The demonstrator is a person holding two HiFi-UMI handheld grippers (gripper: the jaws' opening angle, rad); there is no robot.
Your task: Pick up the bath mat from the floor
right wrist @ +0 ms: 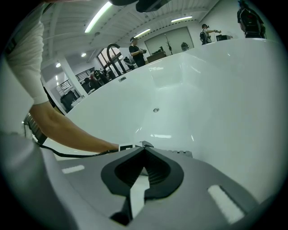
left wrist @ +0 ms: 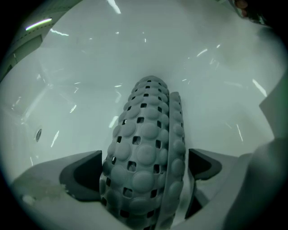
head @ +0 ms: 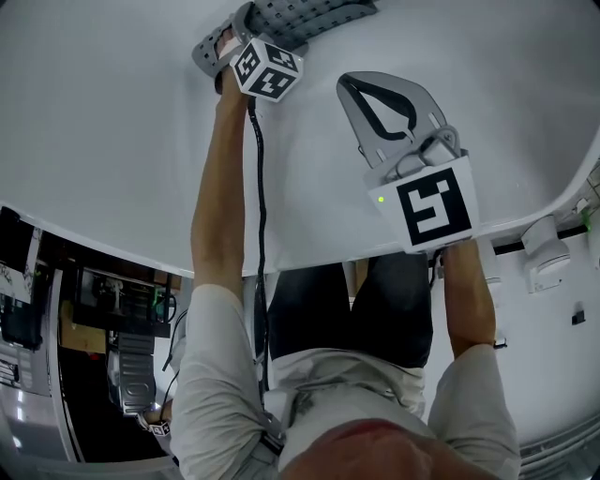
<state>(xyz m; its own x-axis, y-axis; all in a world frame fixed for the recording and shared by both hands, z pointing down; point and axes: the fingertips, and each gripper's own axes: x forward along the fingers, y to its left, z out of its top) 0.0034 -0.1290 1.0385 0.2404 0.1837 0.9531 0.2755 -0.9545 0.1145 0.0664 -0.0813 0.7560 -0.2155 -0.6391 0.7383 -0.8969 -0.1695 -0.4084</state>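
The grey bath mat (head: pixel 302 19), studded with round bumps and square holes, lies bunched on the bottom of a white bathtub (head: pixel 112 122) at the top of the head view. My left gripper (head: pixel 223 47) reaches down to the mat's left end. In the left gripper view the folded mat (left wrist: pixel 146 134) runs up between the wide-set jaws of the left gripper (left wrist: pixel 141 168); a thin gap shows at the right pad (left wrist: pixel 203 164), so it is open around the mat. My right gripper (head: pixel 352 84) hovers over the tub, shut and empty, its tips meeting (right wrist: pixel 144 148).
The tub's curved rim (head: pixel 112 246) crosses the head view below my arms. An overflow fitting (right wrist: pixel 156 109) sits in the tub wall. Dark equipment (head: pixel 112 328) stands outside the tub at lower left, white fixtures (head: pixel 548 248) at right. A tall faucet (right wrist: pixel 112 51) and people stand beyond the far rim.
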